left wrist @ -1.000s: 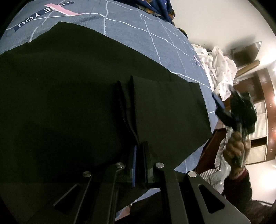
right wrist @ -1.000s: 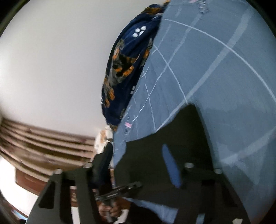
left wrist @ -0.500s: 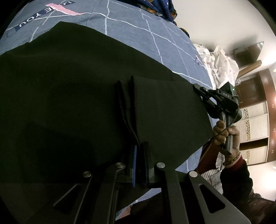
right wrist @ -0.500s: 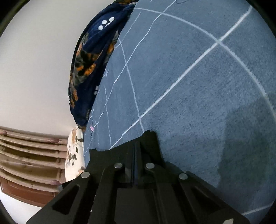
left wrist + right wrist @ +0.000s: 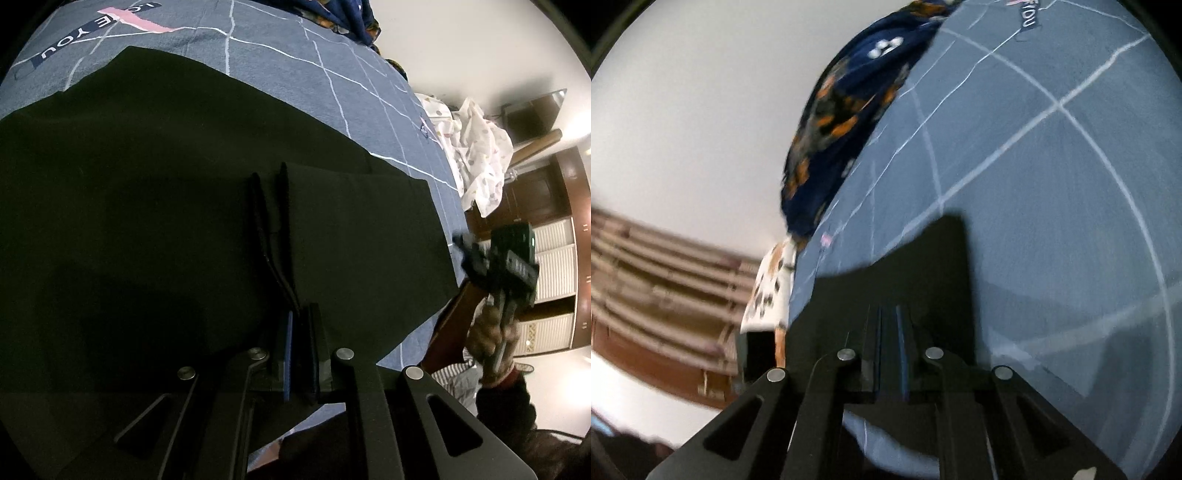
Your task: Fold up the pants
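The black pants (image 5: 155,206) lie spread on a blue bedsheet (image 5: 295,62) with white grid lines. My left gripper (image 5: 300,321) is shut on a raised fold of the pants near their front edge. In the right wrist view, my right gripper (image 5: 889,321) is shut on a corner of the black pants (image 5: 923,273) and holds it above the sheet (image 5: 1052,192). The right gripper (image 5: 498,262) also shows in the left wrist view, held in a hand off the bed's right edge.
A dark blue patterned cloth (image 5: 842,110) lies along the bed's far edge. A white dotted cloth (image 5: 476,151) is heaped past the bed's right side. Wooden cabinets (image 5: 554,266) and a white wall stand beyond.
The right gripper closed on the pants corner about half a second ago and has now pulled up and away from the sheet. The left gripper has kept still, holding its fold.
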A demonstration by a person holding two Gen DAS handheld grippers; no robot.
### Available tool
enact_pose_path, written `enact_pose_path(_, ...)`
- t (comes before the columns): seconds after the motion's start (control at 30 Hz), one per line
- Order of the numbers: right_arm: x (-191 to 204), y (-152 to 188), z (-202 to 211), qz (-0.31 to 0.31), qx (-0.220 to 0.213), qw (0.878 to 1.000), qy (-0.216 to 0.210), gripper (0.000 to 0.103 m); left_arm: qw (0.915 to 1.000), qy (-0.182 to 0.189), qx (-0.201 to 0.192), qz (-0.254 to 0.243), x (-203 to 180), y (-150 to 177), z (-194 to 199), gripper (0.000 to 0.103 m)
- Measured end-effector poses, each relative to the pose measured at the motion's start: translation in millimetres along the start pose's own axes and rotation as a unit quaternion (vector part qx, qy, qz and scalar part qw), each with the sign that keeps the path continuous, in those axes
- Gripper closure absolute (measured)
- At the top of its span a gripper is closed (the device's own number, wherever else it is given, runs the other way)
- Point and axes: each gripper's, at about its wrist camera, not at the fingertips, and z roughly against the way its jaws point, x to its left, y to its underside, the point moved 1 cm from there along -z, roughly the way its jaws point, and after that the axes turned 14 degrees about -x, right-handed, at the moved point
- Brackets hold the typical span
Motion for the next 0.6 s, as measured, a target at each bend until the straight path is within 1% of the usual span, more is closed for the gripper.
enact_pose_path(0.07,-4,18,3,0.013,0.017,1.0,0.01,0.093,1.0,0.0,-0.001,-0.001,0,0,0,0.093)
enact_pose_path(0.1,-8,26,3,0.019,0.023,0.999,0.021,0.095,1.0,0.0,-0.001,-0.002,0,1,0,0.093)
enact_pose_path(0.13,-15,33,4,0.023,0.024,0.999,0.04,0.103,1.0,0.001,-0.001,-0.003,0,1,0,0.093)
enact_pose_path(0.17,-24,38,7,0.009,0.016,0.999,0.034,0.103,1.0,0.001,-0.001,-0.004,0,1,-1,0.092)
enact_pose_path(0.2,-32,40,11,-0.009,0.0,1.0,0.019,0.103,1.0,0.001,-0.002,-0.004,0,1,-1,0.092)
enact_pose_path(0.23,-33,42,12,-0.005,-0.009,1.0,0.015,0.103,1.0,0.001,-0.002,-0.006,0,1,-1,0.092)
enact_pose_path(0.3,-23,47,14,0.055,-0.025,0.998,0.024,0.103,0.9999,0.001,-0.005,-0.011,-1,2,0,0.092)
enact_pose_path(0.33,-22,47,13,0.062,-0.029,0.997,0.024,0.103,0.9999,0.001,-0.007,-0.015,-2,2,0,0.092)
enact_pose_path(0.43,-30,43,12,0.043,-0.029,0.999,0.006,0.103,0.9995,0.003,-0.013,-0.028,-5,4,1,0.092)
enact_pose_path(0.53,-24,45,12,0.065,-0.034,0.997,0.012,0.103,0.999,0.005,-0.019,-0.039,-7,6,2,0.092)
enact_pose_path(0.6,-25,44,13,0.058,-0.034,0.998,0.013,0.103,0.9982,0.008,-0.026,-0.053,-8,8,4,0.091)
